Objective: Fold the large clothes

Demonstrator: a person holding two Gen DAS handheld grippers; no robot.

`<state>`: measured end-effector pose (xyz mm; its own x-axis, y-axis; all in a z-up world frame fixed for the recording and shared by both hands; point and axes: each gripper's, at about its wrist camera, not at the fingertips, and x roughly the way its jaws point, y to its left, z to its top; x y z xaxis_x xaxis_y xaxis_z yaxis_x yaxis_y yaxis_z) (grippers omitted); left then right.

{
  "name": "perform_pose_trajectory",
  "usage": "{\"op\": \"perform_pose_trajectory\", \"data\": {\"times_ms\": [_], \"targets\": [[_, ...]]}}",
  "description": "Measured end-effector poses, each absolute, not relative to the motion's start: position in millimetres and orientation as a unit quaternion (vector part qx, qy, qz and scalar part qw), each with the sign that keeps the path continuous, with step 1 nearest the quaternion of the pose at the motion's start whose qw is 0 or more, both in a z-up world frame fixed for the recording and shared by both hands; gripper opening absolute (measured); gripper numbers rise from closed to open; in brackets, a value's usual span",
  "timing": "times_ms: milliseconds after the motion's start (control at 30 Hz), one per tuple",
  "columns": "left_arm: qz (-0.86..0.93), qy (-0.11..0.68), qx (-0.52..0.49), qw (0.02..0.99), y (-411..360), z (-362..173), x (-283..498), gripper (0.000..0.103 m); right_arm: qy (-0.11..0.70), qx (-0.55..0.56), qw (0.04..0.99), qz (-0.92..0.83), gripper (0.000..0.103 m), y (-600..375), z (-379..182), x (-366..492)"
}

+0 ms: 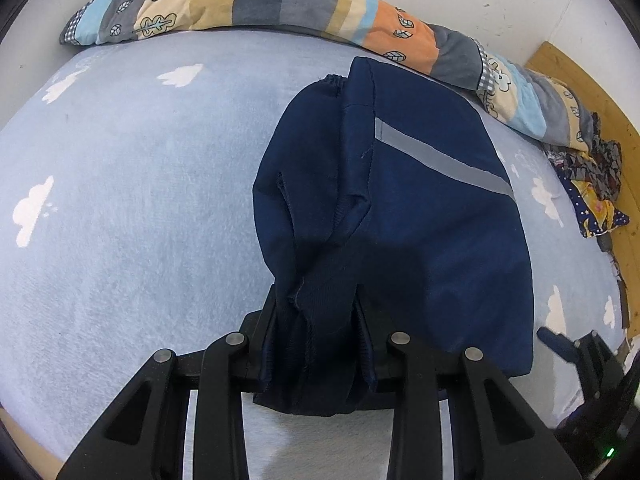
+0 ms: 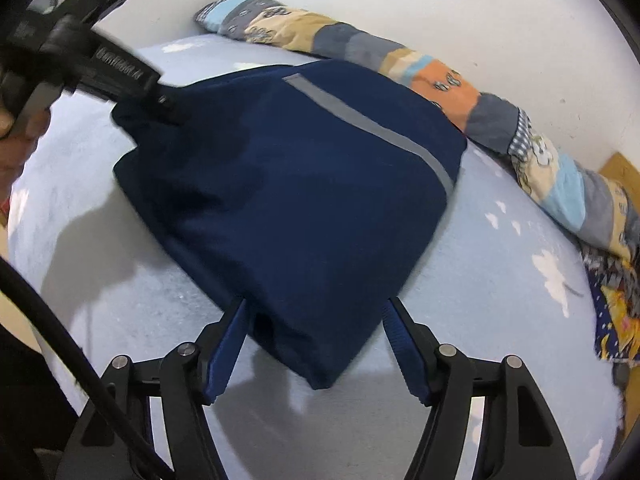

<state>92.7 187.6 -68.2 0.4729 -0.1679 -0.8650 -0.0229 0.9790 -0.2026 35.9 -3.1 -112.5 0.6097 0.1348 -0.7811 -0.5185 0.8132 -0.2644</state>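
A navy blue garment point(image 1: 420, 208) with a grey reflective stripe point(image 1: 444, 160) lies partly folded on a light blue bed sheet point(image 1: 120, 200). My left gripper point(image 1: 320, 312) is shut on a bunched ribbed edge of the garment, which fills the space between its fingers. In the right wrist view the garment point(image 2: 288, 184) lies in front of my right gripper point(image 2: 316, 312), whose jaws stand wide apart around the garment's near corner without pinching it. The left gripper point(image 2: 160, 100) shows there at the upper left, holding the garment's far left edge.
A patchwork quilt roll point(image 1: 280, 4) runs along the white wall at the back and right. A crumpled patterned cloth point(image 1: 592, 192) lies at the right edge by a wooden board point(image 1: 600, 92). The sheet has white cloud prints point(image 1: 180, 74).
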Motion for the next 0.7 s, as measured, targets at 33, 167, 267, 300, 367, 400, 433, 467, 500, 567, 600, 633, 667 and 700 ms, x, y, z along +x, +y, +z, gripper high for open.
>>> {"op": "perform_pose_trajectory", "data": {"times_ms": [33, 167, 267, 300, 367, 400, 433, 467, 500, 567, 600, 633, 667, 700], "targets": [[-0.043, 0.512, -0.094, 0.853, 188.3, -67.9, 92.9, 0.032, 0.395, -0.251, 0.863, 0.193, 0.073, 1.3, -113.9, 33.2], [-0.044, 0.512, -0.092, 0.853, 188.6, -66.7, 92.6, 0.032, 0.383, -0.273, 0.870, 0.151, 0.042, 2.4, -125.1, 39.5], [-0.064, 0.512, -0.097, 0.851, 187.0, -64.4, 88.4, 0.032, 0.403, -0.218, 0.877, 0.147, 0.028, -14.2, -114.4, 45.4], [-0.073, 0.512, -0.098, 0.850, 186.1, -63.9, 86.4, 0.032, 0.397, -0.223, 0.880, 0.138, 0.022, -16.9, -109.2, 41.4], [-0.091, 0.516, -0.092, 0.847, 179.3, -64.0, 77.8, 0.032, 0.389, -0.224, 0.884, 0.126, 0.016, -25.9, -97.0, 33.5], [-0.097, 0.519, -0.082, 0.845, 174.5, -65.6, 73.2, 0.032, 0.395, -0.216, 0.884, 0.125, 0.015, -31.8, -91.9, 31.8], [-0.102, 0.525, -0.064, 0.843, 168.4, -69.7, 69.3, 0.032, 0.404, -0.203, 0.883, 0.128, 0.015, -39.3, -88.2, 30.9], [-0.100, 0.531, -0.048, 0.840, 163.3, -74.4, 68.1, 0.033, 0.416, -0.188, 0.880, 0.131, 0.015, -47.3, -88.1, 31.2], [-0.091, 0.538, -0.032, 0.837, 159.4, -80.2, 68.6, 0.034, 0.436, -0.176, 0.871, 0.140, 0.016, -52.9, -95.3, 34.1], [-0.076, 0.547, -0.017, 0.833, 156.9, -88.5, 70.8, 0.039, 0.460, -0.164, 0.860, 0.150, 0.021, -58.1, -114.2, 39.4], [-0.067, 0.547, -0.013, 0.834, 158.0, -88.4, 71.8, 0.042, 0.469, -0.156, 0.856, 0.154, 0.024, -60.0, -118.0, 42.4], [-0.057, 0.542, -0.010, 0.838, 159.1, -85.8, 71.8, 0.045, 0.475, -0.145, 0.853, 0.159, 0.026, -61.9, -116.7, 44.6], [-0.051, 0.534, -0.010, 0.844, 160.6, -81.0, 71.2, 0.045, 0.480, -0.136, 0.851, 0.165, 0.026, -64.0, -112.0, 45.9], [-0.051, 0.529, -0.012, 0.847, 162.1, -77.3, 70.7, 0.045, 0.485, -0.127, 0.848, 0.170, 0.028, -66.6, -104.9, 46.7]]}}
